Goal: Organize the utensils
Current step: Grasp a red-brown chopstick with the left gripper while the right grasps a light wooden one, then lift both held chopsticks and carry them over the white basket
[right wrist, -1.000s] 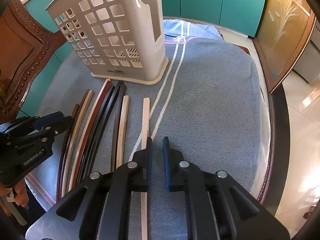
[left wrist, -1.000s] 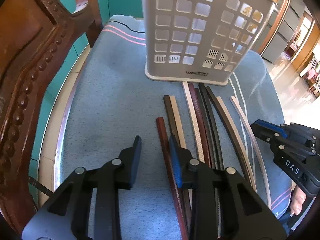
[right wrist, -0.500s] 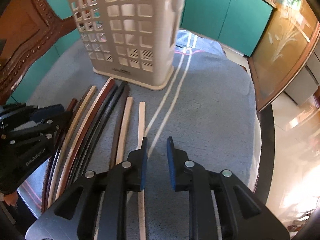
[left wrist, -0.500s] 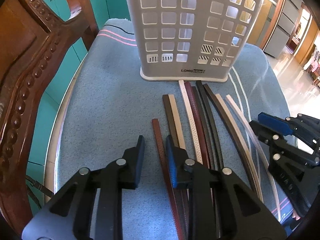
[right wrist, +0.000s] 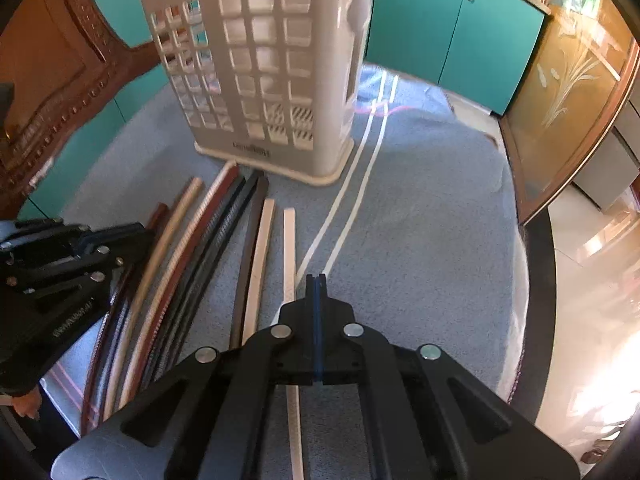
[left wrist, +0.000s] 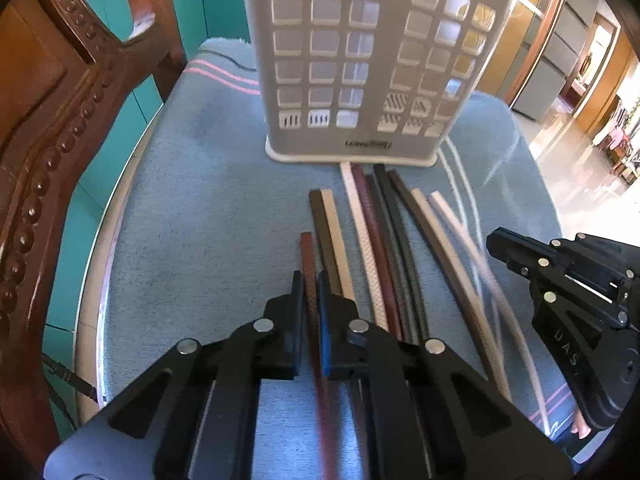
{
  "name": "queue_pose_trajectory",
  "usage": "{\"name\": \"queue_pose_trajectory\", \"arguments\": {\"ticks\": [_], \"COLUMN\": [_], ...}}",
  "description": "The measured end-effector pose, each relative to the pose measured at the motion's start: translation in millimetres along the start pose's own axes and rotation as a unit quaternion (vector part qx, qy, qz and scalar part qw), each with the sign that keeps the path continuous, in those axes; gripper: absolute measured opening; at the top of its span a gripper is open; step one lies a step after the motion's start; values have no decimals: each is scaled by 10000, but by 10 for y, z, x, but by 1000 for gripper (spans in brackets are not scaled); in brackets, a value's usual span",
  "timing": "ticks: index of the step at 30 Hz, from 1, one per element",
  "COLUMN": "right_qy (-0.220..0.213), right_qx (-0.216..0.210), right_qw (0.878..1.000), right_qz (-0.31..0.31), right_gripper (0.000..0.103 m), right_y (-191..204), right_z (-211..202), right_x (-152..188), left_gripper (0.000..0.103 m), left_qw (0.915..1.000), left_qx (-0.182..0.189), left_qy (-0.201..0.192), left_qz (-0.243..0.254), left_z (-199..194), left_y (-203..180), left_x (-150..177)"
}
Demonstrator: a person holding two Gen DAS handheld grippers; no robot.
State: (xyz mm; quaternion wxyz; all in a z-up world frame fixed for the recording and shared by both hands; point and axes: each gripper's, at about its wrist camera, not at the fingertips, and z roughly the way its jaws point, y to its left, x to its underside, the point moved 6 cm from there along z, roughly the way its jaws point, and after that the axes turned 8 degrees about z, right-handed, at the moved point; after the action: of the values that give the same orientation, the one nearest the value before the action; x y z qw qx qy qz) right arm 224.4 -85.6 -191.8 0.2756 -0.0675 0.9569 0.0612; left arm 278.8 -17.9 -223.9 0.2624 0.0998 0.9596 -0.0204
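Several long flat strips (left wrist: 384, 240) in brown, cream, black and dark red lie side by side on the blue cloth (left wrist: 208, 208), in front of an upright white lattice holder (left wrist: 360, 60). My left gripper (left wrist: 310, 292) points down at the leftmost one, a red-brown strip (left wrist: 307, 252). Its jaws are closing, and both pads press that strip's sides. My right gripper (right wrist: 316, 292) hovers at the row's right end, jaws closing until the pads meet with nothing between them. A white strip (right wrist: 289, 240) runs just left of and under it. The holder (right wrist: 260, 80) also shows in the right wrist view.
A carved wooden chair back (left wrist: 48, 120) rises along the left of the round table. Teal cabinets (right wrist: 460, 32) stand behind. White stripes (right wrist: 352, 200) in the cloth run past the holder's right side. A floor (right wrist: 592, 280) drops away beyond the table's right edge.
The left jaws have closed from well apart onto the red-brown strip. The right jaws opened a little, then came fully together. Both hands stayed nearly in place.
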Motion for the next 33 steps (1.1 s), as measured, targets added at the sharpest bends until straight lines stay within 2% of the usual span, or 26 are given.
{"name": "queue_pose_trajectory", "arguments": {"ticks": [6, 13, 18, 19, 21, 27, 29, 30, 33], "right_qy": [-333, -227, -152, -92, 69, 376, 333, 342, 378], "right_qx": [-557, -833, -808, -818, -708, -293, -241, -257, -385], "right_qw": [9975, 9943, 9947, 9950, 9966, 9988, 9991, 9990, 9981], "right_qz": [291, 624, 625, 573, 411, 137, 98, 113, 289], "right_gripper": [0, 0, 1, 3, 14, 22, 21, 9, 6], "right_y": [-81, -146, -192, -162, -81, 55, 70, 74, 46], "right_z": [-287, -281, -232, -200, -89, 233, 248, 252, 233], "right_x": [-106, -85, -71, -56, -9, 35, 19, 24, 53], "left_gripper": [7, 7, 7, 7, 7, 7, 7, 7, 7], "left_qw": [9984, 9945, 9936, 9938, 9942, 9937, 9930, 9925, 9908], "left_qx": [106, 141, 165, 143, 136, 152, 153, 143, 130], "left_qy": [-551, -991, -1053, -1042, -1012, -1057, -1115, -1163, -1302], "left_qz": [-101, -322, -364, -354, -335, -341, -347, -348, -356], "left_z": [-330, -618, -652, -644, -628, -645, -672, -701, -779], "left_y": [35, 187, 255, 241, 206, 177, 191, 198, 214], "left_x": [-69, -88, -91, -89, -82, -104, -113, -113, -109]}}
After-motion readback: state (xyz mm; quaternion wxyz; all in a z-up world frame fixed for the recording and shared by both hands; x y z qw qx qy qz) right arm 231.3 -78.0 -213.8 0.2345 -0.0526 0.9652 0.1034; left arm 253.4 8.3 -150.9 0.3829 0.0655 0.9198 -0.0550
